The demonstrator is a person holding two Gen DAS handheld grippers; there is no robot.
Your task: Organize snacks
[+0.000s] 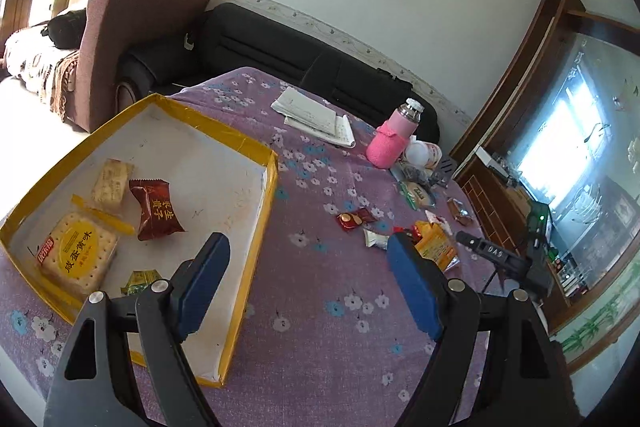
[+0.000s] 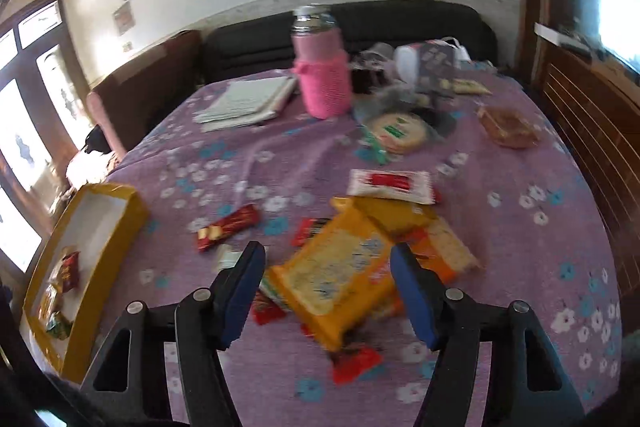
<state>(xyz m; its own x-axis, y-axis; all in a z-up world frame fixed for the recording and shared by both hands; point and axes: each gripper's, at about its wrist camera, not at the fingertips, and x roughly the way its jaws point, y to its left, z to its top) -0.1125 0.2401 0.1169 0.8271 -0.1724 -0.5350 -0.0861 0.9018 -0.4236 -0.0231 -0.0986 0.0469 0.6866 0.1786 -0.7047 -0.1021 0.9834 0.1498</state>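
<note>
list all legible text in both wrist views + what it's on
"咸蛋黄味": yellow round label on the square cracker pack in the yellow-rimmed cardboard tray.
"生", "子": dark brown candy wrapper in the same tray; its other characters are unclear.
"DAS", seen upside down: black device at the table's right edge.
Too small or blurred: loose snack wrappers, papers, wall plaque, everything in the right wrist view.

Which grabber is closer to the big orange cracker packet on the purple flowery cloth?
Right. The right gripper hangs open just above the orange cracker packet. The left gripper is open too, beside the yellow-edged box, with the packet off to its right.
</note>
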